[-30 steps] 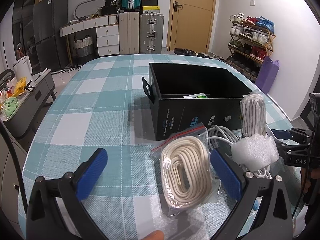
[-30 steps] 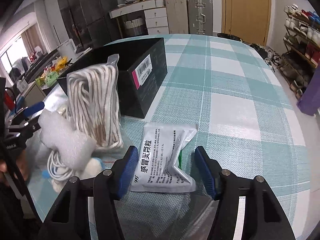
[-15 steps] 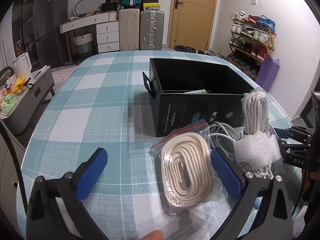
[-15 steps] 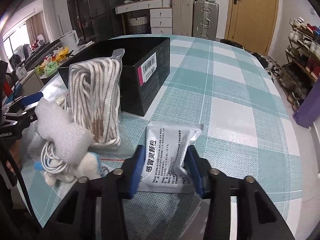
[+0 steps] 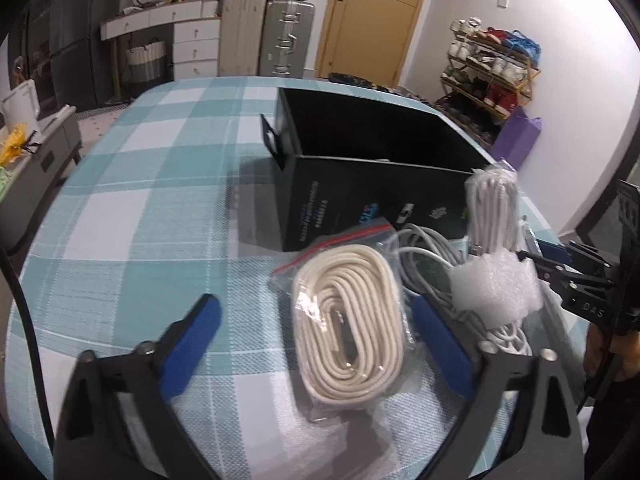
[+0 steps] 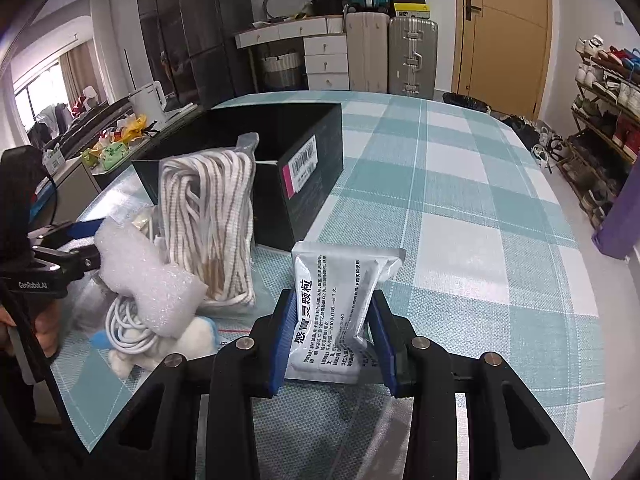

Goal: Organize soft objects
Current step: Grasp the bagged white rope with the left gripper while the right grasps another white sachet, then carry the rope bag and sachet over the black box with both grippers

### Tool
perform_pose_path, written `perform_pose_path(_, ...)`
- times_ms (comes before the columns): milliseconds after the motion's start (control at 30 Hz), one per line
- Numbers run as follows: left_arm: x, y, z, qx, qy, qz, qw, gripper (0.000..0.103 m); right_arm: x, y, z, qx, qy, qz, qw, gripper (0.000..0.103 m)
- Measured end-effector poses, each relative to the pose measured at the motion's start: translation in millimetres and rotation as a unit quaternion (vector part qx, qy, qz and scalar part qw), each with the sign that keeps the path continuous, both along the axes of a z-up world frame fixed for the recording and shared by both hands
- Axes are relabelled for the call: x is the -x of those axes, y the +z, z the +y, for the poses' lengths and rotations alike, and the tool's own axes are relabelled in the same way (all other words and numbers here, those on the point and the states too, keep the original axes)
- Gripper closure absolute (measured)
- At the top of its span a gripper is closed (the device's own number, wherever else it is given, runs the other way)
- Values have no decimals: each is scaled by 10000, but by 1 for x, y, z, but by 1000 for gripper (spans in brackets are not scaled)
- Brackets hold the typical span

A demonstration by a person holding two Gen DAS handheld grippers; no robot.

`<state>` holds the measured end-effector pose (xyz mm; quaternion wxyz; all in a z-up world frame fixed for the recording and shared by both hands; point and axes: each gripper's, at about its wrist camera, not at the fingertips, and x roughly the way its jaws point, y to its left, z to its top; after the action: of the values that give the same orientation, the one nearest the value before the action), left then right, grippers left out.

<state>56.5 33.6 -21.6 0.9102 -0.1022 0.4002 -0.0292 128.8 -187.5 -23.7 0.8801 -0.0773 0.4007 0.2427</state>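
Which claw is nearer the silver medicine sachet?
Right. The right claw is shut on the silver medicine sachet, its blue pads pinching both sides. The left claw sits open around the bagged cream rope coil, away from the sachet.

Can't see inside the black box (image 5: 384,148) ahead of my left hand-held gripper (image 5: 316,334), and its printed side lettering is too blurry.

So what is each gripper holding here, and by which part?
The right gripper pinches the silver sachet by its near end. The left gripper is open, holding nothing.
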Motion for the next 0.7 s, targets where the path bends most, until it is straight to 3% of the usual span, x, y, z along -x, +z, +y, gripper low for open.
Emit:
perform_pose_path(67,0,-1,-3,87,-114,60,9999,25,2,2,0,-14,11,-24,10000,66)
perform_pose_path(200,3,-1,-11,40,-277,78,9996,55,4,5,1,-64,40,-88,9999,66)
perform_pose_path(300,5,1,-11,41,-282,47,9996,64,8,8,1,-106,61,-140,9998,66)
perform_pose_path(700,18,24,-2,-25,-79,-383,9992,67,24,32,3,-387,192,-487,9979,66)
